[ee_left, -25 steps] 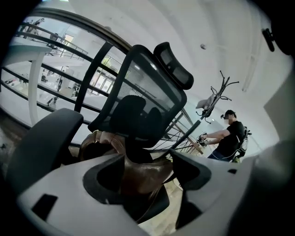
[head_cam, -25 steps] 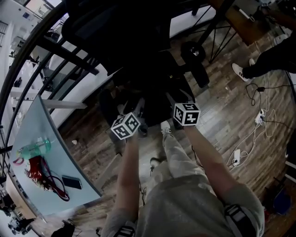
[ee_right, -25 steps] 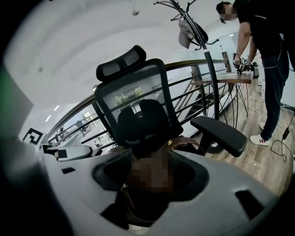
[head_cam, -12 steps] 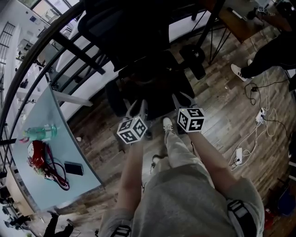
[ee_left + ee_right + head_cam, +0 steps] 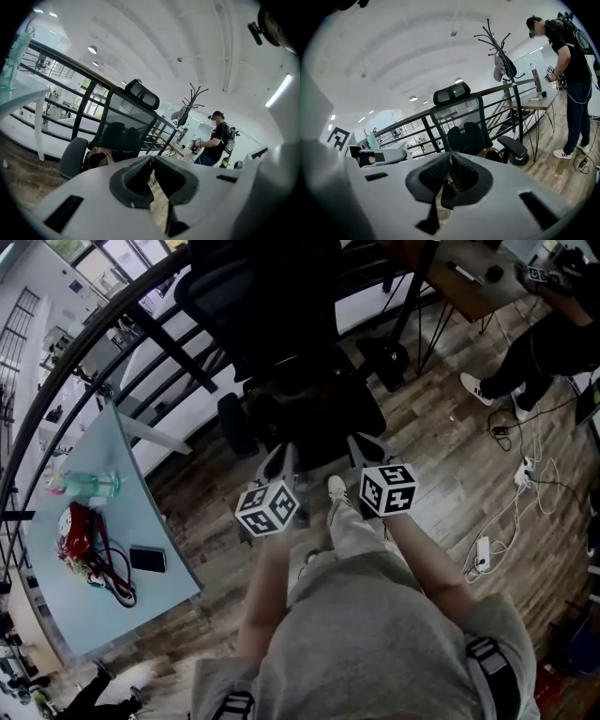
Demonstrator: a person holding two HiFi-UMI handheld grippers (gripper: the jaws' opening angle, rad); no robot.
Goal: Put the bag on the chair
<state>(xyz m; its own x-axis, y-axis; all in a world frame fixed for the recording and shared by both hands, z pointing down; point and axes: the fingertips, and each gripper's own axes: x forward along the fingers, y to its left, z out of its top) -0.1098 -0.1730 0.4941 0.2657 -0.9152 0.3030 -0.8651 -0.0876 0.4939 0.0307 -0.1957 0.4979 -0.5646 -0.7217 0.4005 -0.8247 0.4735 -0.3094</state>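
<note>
Left gripper [image 5: 151,161] and right gripper [image 5: 449,161] both closed, nothing held. Bag [image 5: 96,158] on chair [image 5: 123,123] seat, lower left of left gripper view. Risk: floppy bag slumps off if chair swivels or gets bumped.

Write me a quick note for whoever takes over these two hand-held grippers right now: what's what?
Left gripper: jaws shut, nothing between them, held in front of the chair.
Right gripper: jaws shut, nothing between them, beside the left one.
Bag: on the chair's seat, clear of both grippers.
Done: the bag looks placed.
Left: probably nothing; perhaps check that the bag sits steady.
</note>
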